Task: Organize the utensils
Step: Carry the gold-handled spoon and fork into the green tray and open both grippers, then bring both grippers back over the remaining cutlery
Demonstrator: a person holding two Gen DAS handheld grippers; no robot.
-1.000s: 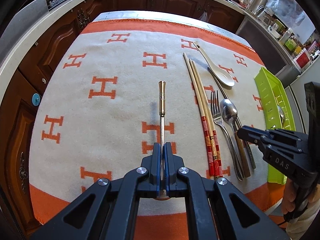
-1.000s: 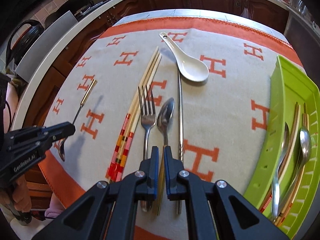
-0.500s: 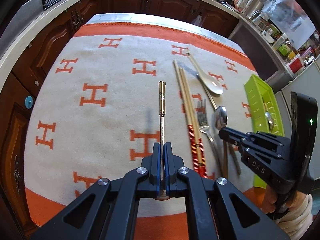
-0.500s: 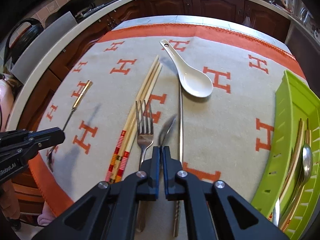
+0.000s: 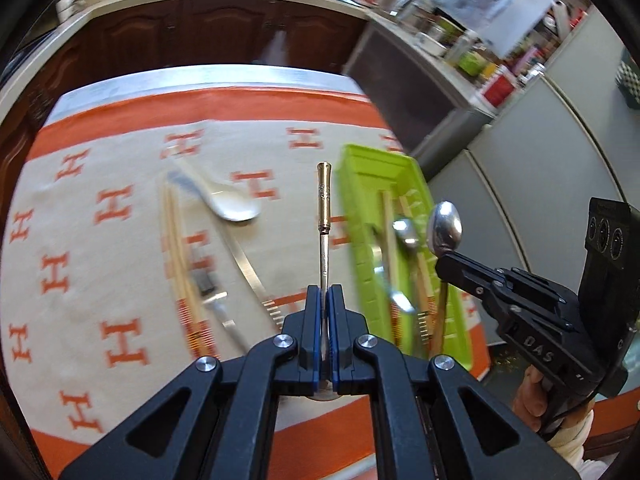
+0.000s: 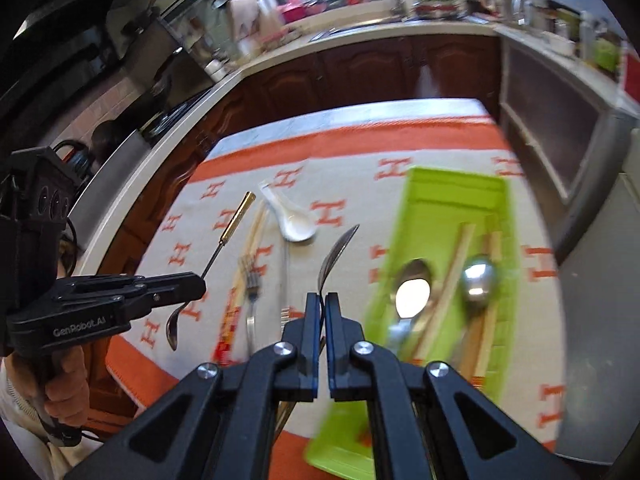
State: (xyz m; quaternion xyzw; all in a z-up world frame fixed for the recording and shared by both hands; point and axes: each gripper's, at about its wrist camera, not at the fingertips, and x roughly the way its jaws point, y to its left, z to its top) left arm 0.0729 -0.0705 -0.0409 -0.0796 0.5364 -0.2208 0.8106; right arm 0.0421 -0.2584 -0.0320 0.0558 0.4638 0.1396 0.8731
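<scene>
I see a kitchen with dark wooden cabinets around a counter (image 5: 224, 76) under a cream cloth with orange H marks (image 5: 120, 280). My left gripper (image 5: 324, 304) is clamped on a gold-handled spoon (image 5: 323, 200), handle pointing ahead, lifted above the cloth. My right gripper (image 6: 323, 312) is closed tight on a steel spoon (image 6: 336, 252), its bowl ahead of the jaws. The green tray (image 6: 452, 188), holding spoons and chopsticks, lies just right of both grippers. Left of the right gripper lie a fork (image 6: 250, 284), chopsticks (image 6: 248, 248) and a white ceramic spoon (image 6: 290, 220).
</scene>
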